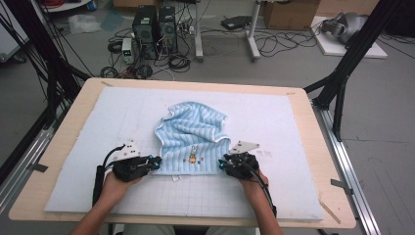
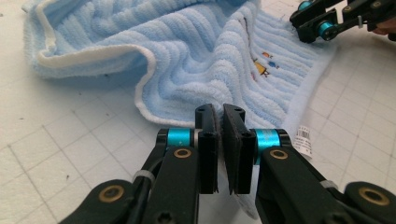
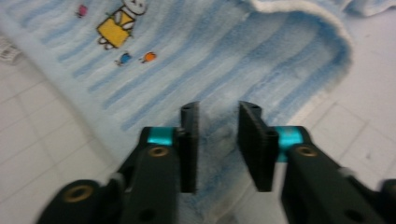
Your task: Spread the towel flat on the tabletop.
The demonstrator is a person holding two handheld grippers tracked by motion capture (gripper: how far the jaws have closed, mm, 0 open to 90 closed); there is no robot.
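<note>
A light blue striped towel (image 1: 193, 134) lies crumpled on the white gridded mat (image 1: 293, 147); a small embroidered picture (image 1: 193, 159) sits near its front edge. My left gripper (image 1: 155, 163) is at the towel's near left corner. In the left gripper view its jaws (image 2: 220, 116) stand pressed together on the thin corner of the towel (image 2: 196, 56), beside a white label (image 2: 303, 140). My right gripper (image 1: 222, 164) is at the near right corner. In the right gripper view it (image 3: 218, 116) is open, its jaws either side of the towel's edge (image 3: 210, 60), below the picture (image 3: 121, 21).
The mat covers most of a wooden table (image 1: 73, 122). Behind the table, computer towers (image 1: 154, 29), cables and a cardboard box (image 1: 288, 12) stand on the floor. Black frame legs (image 1: 342, 73) rise at both sides. Bare mat lies left and right of the towel.
</note>
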